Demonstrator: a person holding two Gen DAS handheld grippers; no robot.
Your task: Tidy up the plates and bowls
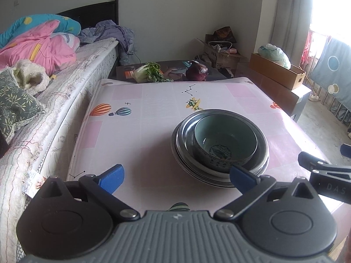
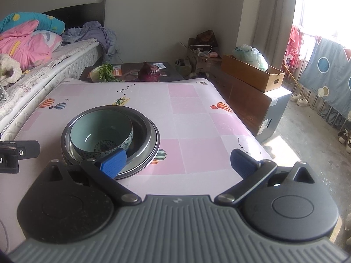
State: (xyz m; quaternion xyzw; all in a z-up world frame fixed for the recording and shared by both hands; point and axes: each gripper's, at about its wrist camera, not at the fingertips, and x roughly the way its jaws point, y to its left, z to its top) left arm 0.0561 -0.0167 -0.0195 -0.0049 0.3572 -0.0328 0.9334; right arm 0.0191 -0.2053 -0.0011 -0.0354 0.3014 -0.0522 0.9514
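Observation:
A teal ceramic bowl (image 1: 224, 141) sits inside a metal bowl (image 1: 262, 146), which rests on stacked plates (image 1: 193, 172) on the pink table (image 1: 140, 118). My left gripper (image 1: 176, 175) is open and empty, near the stack's front left; its right finger lies over the stack's front rim in the image. In the right wrist view the teal bowl (image 2: 101, 131), metal bowl (image 2: 144, 135) and the plates under them lie left of my right gripper (image 2: 178, 162), which is open and empty above the table (image 2: 197, 118). Each gripper shows at the edge of the other's view.
A bed with bedding (image 1: 43, 50) runs along the table's left side. Beyond the far edge, a dark surface holds a leafy cabbage (image 1: 149, 72) and a red cabbage (image 1: 197, 71). Cardboard boxes (image 1: 276, 70) and a bag stand at the right, by the window.

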